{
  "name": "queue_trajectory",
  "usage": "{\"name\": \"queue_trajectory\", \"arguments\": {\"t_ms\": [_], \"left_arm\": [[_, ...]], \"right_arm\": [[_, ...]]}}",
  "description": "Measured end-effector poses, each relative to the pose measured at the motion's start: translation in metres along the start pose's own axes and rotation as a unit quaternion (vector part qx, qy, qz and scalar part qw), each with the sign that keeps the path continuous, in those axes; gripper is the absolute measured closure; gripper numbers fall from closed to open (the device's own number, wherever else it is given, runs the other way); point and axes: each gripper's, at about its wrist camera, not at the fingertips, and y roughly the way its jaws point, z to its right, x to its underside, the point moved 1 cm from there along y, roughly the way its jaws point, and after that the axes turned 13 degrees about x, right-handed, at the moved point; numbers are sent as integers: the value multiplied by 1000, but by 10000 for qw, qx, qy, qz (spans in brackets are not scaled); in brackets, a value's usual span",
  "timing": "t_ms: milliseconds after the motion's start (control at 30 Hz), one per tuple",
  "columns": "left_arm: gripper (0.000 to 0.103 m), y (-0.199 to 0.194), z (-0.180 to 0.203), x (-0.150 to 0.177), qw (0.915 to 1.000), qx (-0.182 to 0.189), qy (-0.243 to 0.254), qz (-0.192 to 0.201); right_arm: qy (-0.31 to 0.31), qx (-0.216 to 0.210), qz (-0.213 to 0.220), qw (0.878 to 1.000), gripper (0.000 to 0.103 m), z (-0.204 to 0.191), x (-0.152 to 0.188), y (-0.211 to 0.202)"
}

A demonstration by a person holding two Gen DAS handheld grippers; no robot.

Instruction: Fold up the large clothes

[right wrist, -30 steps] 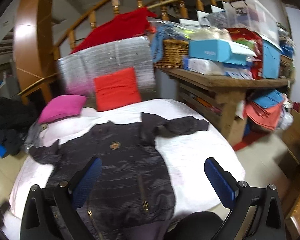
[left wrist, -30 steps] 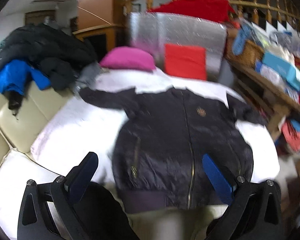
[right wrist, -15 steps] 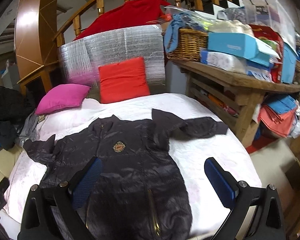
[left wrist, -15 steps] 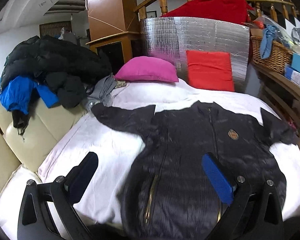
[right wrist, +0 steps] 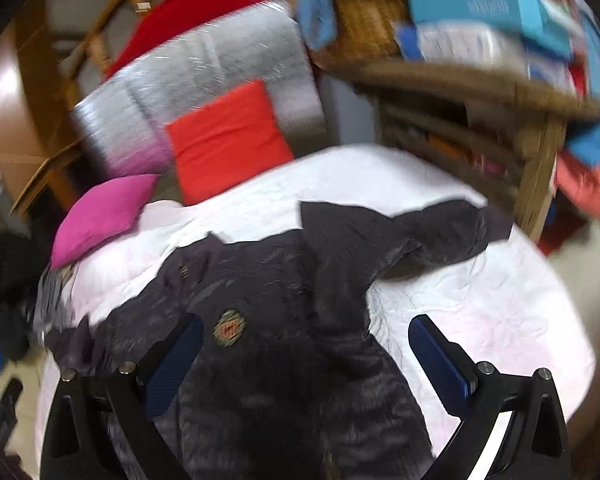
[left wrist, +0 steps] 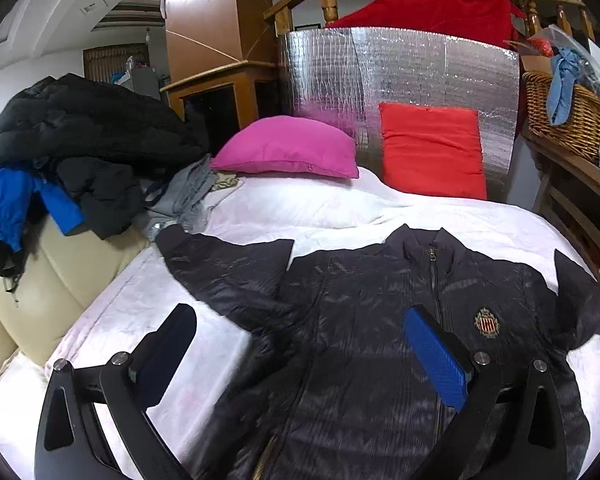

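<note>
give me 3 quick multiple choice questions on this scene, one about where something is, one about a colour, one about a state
1. Where does the jacket lie?
A. spread on the white bed
B. in the basket
C. on the floor

2. What colour is the pillow left of the red cushion?
A. green
B. pink
C. yellow

3. How is the left tool?
A. shut on a sleeve
B. shut, empty
C. open, holding nothing

Answers:
1 A, its body and both sleeves rest on the bed cover.
2 B, it is bright pink beside the red one.
3 C, its fingers stand wide apart over the jacket.
</note>
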Motion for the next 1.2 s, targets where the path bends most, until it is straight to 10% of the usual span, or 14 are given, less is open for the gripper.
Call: {"name": "queue_trajectory", "arguments": {"t_ms": [267,467,667,867,1000,1200], "left_arm": [[0,63,11,-6,9998,-65,63,-204],[0,116,13,15,9971,44,285,-708],[0,182,21,59,9801,275,563,-1881],[0,194,38,81,9726,255,975,-2095],[0,194,39,81,9727,304,941,-2101],[0,196,34,89,9767,365,662,-2008]], "right_arm": [[1053,-107,-694,9920,0,58,-41,100],[2528,-684,-1557,9525,0,129,-38,173],[3482,-1260,-1766,9119,0,170,-37,221],[3961,-1308,-1552,8955,1,184,-45,245],[3684,-857,-1388,9152,49,182,-52,250],[3471,-654,-1152,9284,73,181,-55,239]]}}
